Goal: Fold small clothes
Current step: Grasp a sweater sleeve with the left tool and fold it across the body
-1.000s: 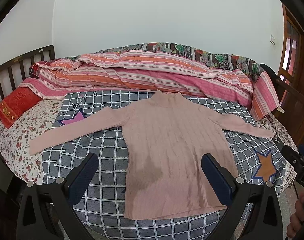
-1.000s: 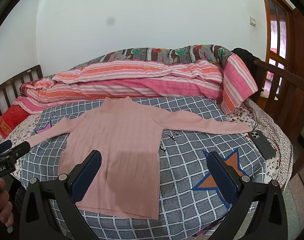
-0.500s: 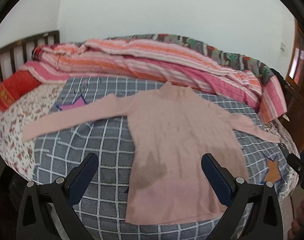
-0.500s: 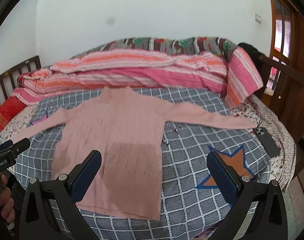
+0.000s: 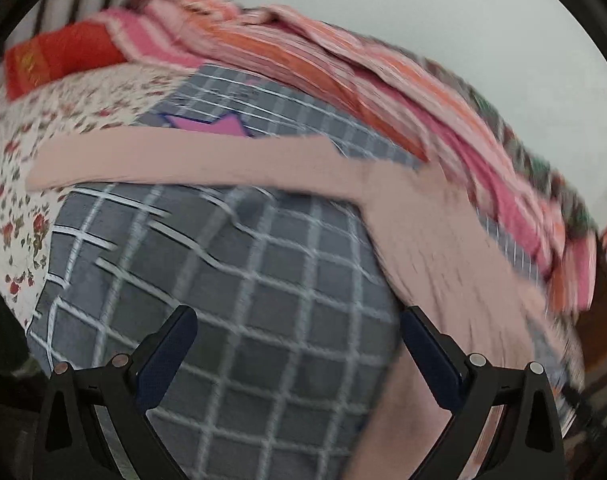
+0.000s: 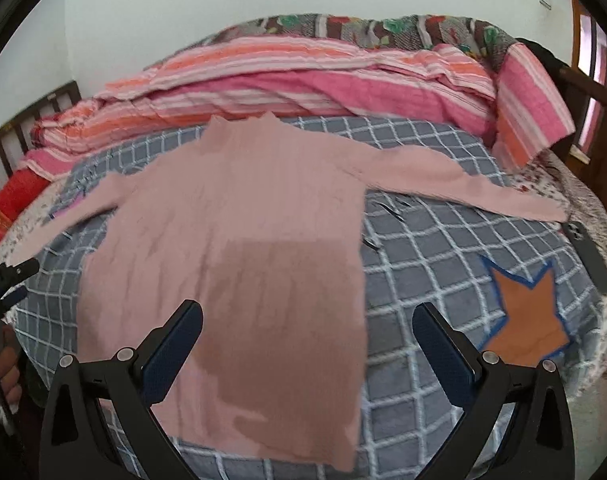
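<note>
The left gripper has its jaws spread wide, the two dark blue pads well apart with nothing between them; its view is tilted and motion-blurred. The right gripper is likewise spread wide and empty, its blue pads angled outward. In the right wrist view, the left gripper's black body shows at the far left edge, gripped from below by the person's left hand.
</note>
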`<state>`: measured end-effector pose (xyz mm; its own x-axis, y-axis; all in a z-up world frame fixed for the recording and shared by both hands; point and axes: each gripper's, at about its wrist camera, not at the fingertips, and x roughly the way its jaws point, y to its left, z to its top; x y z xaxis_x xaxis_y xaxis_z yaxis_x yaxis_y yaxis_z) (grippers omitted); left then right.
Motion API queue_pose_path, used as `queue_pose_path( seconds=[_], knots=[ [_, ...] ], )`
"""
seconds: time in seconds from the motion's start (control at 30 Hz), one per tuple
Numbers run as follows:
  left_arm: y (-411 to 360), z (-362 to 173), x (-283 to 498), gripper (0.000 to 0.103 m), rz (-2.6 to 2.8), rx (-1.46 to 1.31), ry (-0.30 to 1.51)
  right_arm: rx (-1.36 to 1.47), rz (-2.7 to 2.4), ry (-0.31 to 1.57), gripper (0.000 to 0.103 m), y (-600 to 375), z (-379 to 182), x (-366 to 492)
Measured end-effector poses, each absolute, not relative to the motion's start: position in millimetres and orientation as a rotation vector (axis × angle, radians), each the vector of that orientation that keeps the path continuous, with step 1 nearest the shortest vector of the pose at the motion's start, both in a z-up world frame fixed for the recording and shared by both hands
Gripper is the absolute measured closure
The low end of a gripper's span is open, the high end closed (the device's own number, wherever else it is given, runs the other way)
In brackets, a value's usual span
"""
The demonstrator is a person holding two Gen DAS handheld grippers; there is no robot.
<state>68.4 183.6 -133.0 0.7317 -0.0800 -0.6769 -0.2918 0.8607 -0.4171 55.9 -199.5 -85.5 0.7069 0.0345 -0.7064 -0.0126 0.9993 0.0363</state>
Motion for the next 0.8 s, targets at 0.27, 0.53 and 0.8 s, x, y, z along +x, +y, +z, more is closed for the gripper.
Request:
queue_pose_path(
  seconds=[0.27, 0.53, 0.8],
  knots=[
    [273.9, -156.2, 100.4, 0.007, 0.191, -0.722, 0.699, 0.058, 0.092, 0.813, 0.0, -184.9, -94.4, 83.7],
    [337.8, -175.1, 123.0, 0.037, 0.37, -0.833, 0.621, 0.086, 0.098, 0.883, 0.011, -180.2, -111.8, 107.2],
    [350.5, -146.9, 128.6, 0.094, 0.46, -0.779, 0.557, 0.085, 0.114, 0.916, 0.017, -183.9, -121.4, 118.7]
  ],
)
